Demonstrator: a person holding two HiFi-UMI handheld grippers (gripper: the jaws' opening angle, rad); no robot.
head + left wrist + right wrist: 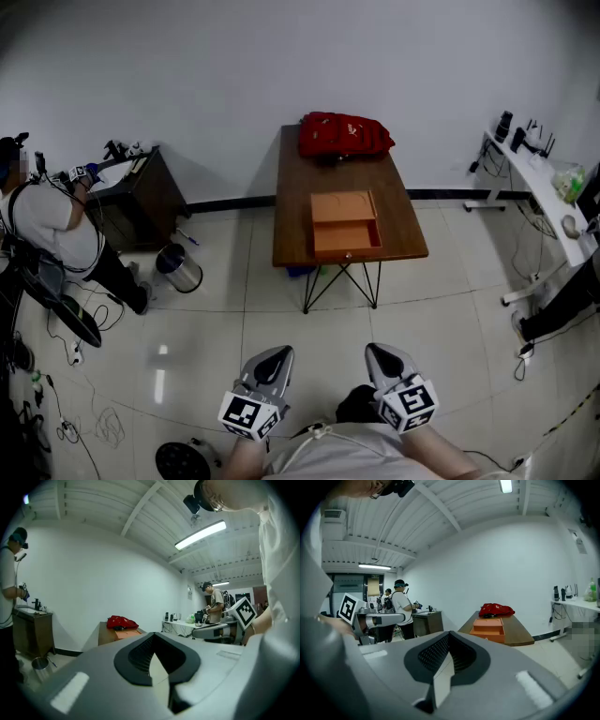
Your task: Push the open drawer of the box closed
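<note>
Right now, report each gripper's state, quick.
Left gripper: closed, tips together, holding nothing.
Right gripper: closed, tips together, holding nothing.

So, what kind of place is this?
Probably a lab or test room: a white bench with devices at the right, loose cables on the tiled floor, another person at a dark cabinet.

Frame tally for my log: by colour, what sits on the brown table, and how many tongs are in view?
Orange: 1, the box, drawer pulled open
Red: 1, the bag at the far end of the table
Grey tongs: 2, left tongs and right tongs, both shut, empty and nowhere near the table
Total: 4
</note>
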